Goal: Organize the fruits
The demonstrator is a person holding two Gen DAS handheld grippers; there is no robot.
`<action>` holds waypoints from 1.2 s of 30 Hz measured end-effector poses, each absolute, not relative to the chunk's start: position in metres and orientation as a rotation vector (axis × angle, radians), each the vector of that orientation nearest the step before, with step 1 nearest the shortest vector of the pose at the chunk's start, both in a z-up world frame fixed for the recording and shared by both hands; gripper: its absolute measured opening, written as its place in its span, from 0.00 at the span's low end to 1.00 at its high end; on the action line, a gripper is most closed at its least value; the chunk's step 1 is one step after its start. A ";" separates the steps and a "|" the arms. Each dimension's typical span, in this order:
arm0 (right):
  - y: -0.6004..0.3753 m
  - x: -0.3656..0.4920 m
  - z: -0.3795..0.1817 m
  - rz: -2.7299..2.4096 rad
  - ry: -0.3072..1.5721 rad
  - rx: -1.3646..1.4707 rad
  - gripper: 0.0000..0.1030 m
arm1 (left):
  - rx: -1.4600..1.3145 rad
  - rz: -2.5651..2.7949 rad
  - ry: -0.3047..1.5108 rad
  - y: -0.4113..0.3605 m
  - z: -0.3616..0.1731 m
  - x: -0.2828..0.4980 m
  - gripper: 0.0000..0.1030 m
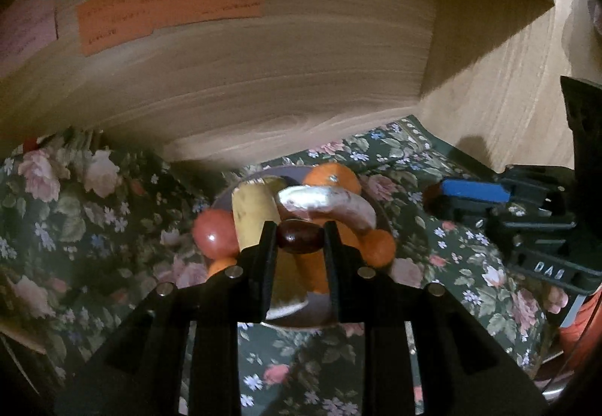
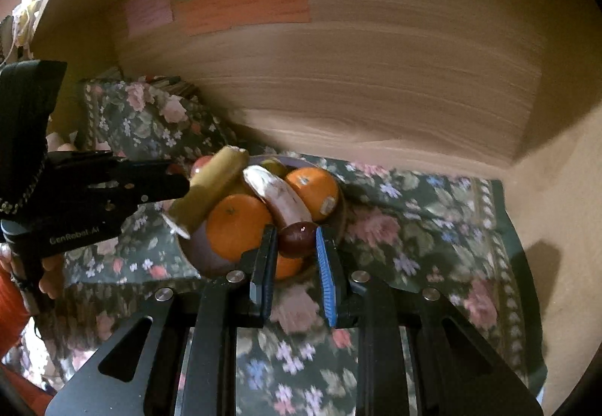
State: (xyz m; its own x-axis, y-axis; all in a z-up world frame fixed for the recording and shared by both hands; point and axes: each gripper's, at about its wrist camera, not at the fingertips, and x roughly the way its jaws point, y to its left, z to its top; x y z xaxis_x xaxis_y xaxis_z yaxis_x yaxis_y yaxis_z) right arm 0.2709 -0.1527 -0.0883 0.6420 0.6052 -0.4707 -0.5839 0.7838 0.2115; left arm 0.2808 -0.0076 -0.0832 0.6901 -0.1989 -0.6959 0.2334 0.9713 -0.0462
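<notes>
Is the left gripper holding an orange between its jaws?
No, the left gripper is closed on a small dark red grape-like fruit, while the oranges lie on the plate behind it.

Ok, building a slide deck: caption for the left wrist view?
Left gripper pinches a small dark red fruit, with a plate of oranges and bananas beyond.

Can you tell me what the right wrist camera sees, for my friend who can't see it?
The right gripper pinches a small dark red fruit above a plate piled with oranges and bananas. The left gripper reaches in from the left, over a flowery cloth.
</notes>
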 end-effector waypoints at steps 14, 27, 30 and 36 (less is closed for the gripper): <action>-0.104 0.313 -0.113 0.735 0.665 -0.022 0.21 | 0.102 -0.287 0.820 -0.025 -0.100 0.319 0.23; -0.103 0.311 -0.113 0.749 0.666 -0.038 0.25 | 0.081 -0.288 0.852 -0.029 -0.110 0.324 0.34; -0.103 0.310 -0.113 0.750 0.668 -0.048 0.26 | 0.054 -0.280 0.828 -0.027 -0.100 0.319 0.34; -0.115 0.301 -0.100 0.730 0.630 -0.029 0.26 | 0.040 -0.236 0.721 -0.022 -0.066 0.293 0.34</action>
State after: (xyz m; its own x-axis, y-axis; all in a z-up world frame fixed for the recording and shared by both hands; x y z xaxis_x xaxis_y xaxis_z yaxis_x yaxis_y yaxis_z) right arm 0.3006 -0.1148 -0.1001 0.5697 0.6138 -0.5465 -0.6305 0.7529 0.1884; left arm 0.2928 -0.0219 -0.0656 0.7257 -0.2004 -0.6581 0.2279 0.9727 -0.0449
